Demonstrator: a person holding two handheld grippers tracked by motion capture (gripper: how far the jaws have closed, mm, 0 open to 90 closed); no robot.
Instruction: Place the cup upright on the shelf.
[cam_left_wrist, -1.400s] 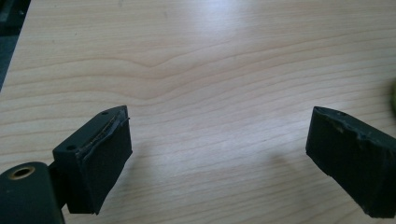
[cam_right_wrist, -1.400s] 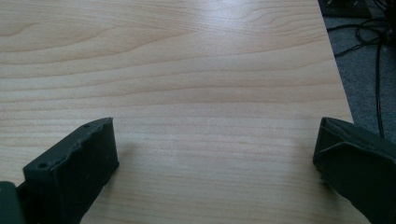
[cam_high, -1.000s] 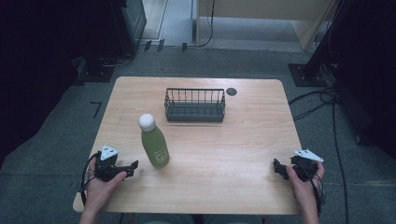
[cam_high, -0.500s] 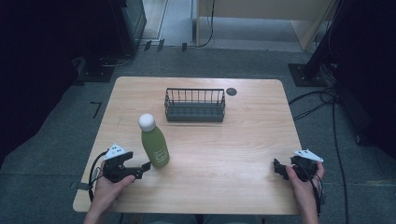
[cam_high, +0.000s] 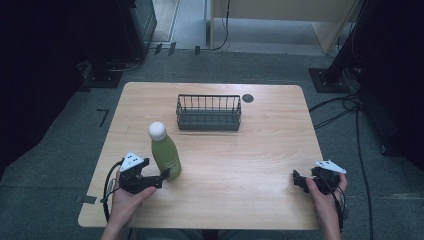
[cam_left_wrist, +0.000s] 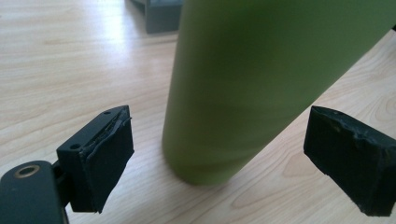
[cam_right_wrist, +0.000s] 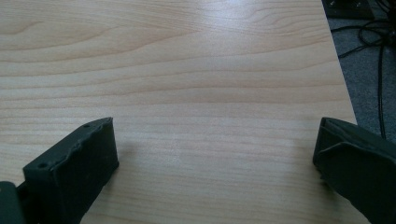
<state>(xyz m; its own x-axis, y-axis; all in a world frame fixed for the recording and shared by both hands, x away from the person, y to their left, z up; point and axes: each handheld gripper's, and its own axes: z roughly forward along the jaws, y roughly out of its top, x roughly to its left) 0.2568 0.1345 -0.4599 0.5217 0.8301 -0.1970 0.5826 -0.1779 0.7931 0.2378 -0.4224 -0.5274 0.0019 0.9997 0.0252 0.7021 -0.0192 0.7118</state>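
Note:
A green bottle (cam_high: 166, 156) with a white cap stands upright on the left half of the wooden table (cam_high: 250, 150). My left gripper (cam_high: 161, 179) is open right at the bottle's base. In the left gripper view the bottle (cam_left_wrist: 261, 84) stands between and just beyond the two spread pads (cam_left_wrist: 105, 156), and neither pad touches it. My right gripper (cam_high: 296, 180) rests near the table's front right corner. In the right gripper view it (cam_right_wrist: 215, 168) is open over bare wood, with nothing between its jaws.
A dark wire basket (cam_high: 208, 112) sits at the back middle of the table, with a corner of the basket (cam_left_wrist: 161, 16) showing behind the bottle. A small black round spot (cam_high: 247, 98) lies beside it. Cables (cam_right_wrist: 369, 42) run over the floor past the right edge.
My left gripper has moved right, towards the bottle, until its jaws flank the base. The bottle and my right gripper have stayed put.

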